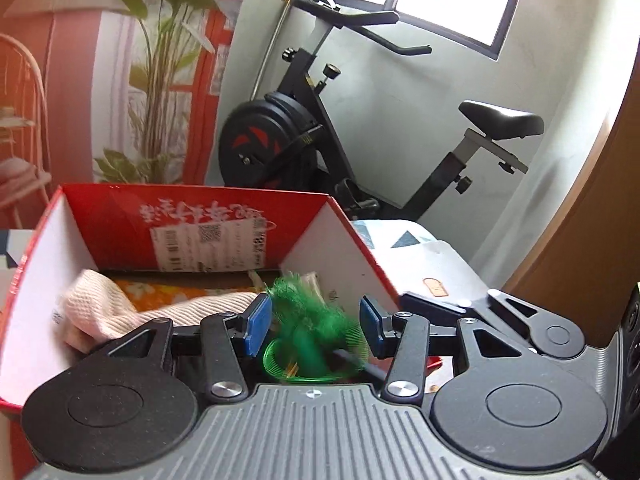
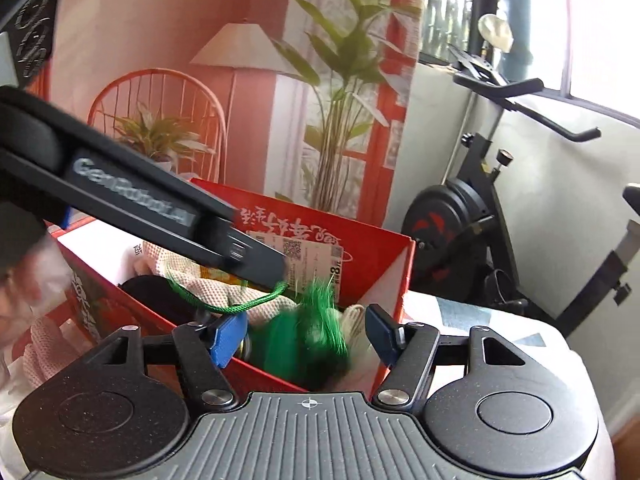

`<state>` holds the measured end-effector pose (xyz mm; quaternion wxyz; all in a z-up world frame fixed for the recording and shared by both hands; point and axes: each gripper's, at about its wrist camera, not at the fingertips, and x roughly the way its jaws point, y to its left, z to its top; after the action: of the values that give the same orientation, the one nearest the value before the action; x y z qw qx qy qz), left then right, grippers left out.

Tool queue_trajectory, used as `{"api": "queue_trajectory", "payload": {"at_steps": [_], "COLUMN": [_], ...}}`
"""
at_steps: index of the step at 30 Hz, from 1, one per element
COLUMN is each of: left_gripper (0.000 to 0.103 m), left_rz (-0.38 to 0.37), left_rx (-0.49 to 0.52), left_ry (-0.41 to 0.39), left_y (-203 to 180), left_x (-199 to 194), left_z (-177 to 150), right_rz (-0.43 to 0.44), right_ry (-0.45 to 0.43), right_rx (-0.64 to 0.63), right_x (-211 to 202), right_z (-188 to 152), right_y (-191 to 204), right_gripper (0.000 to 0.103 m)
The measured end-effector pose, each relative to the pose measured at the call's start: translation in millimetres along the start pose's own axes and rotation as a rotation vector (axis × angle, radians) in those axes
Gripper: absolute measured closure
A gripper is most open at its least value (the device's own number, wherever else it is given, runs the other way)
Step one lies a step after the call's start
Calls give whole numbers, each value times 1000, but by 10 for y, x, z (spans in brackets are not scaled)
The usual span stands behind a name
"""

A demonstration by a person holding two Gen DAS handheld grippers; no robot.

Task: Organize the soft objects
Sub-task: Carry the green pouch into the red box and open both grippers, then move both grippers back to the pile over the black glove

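Two grippers: both hang over the near edge of the red box (image 1: 120, 220), side by side and close together.
Left gripper (image 1: 314, 325): jaws apart, with the green tassel (image 1: 308, 340) blurred between them; I cannot tell whether the pads press on it.
Right gripper (image 2: 306, 336): jaws apart, the same tassel in the gap, clear of both pads.
Green cord (image 2: 224, 308): it loops from the left gripper's fingertip across to the right gripper's left pad.
Cream knit cloth (image 1: 104, 304): already in the box, ahead and to the left of the left gripper.
Risk, snag: the cord may stay hooked on a fingertip, so lifting away could drag the tassel back out.
Risk, spill: the tassel sits near the box's front wall and could slide over the edge.
Risk, collision: the two grippers are so near that a sideways move could knock them together.
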<state>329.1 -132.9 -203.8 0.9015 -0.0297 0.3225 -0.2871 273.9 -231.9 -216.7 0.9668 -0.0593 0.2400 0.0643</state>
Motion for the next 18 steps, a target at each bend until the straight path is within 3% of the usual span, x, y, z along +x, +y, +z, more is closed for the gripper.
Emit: {"api": "queue_trajectory", "payload": {"at_steps": [10,18], "left_gripper": [51,51], "left_rz": [31,109], "left_rx": [-2,53], "left_ry": [-16,-13], "left_y": [235,410], "left_x": [-459,-1012], "left_z": [-99,-508], "right_rz": [7,49], "right_ry": [-66,-78], "right_rx": [125,188], "right_x": [-470,-874], "right_z": [-187,-434], "right_y": [-35,130], "right_gripper": [40,40]}}
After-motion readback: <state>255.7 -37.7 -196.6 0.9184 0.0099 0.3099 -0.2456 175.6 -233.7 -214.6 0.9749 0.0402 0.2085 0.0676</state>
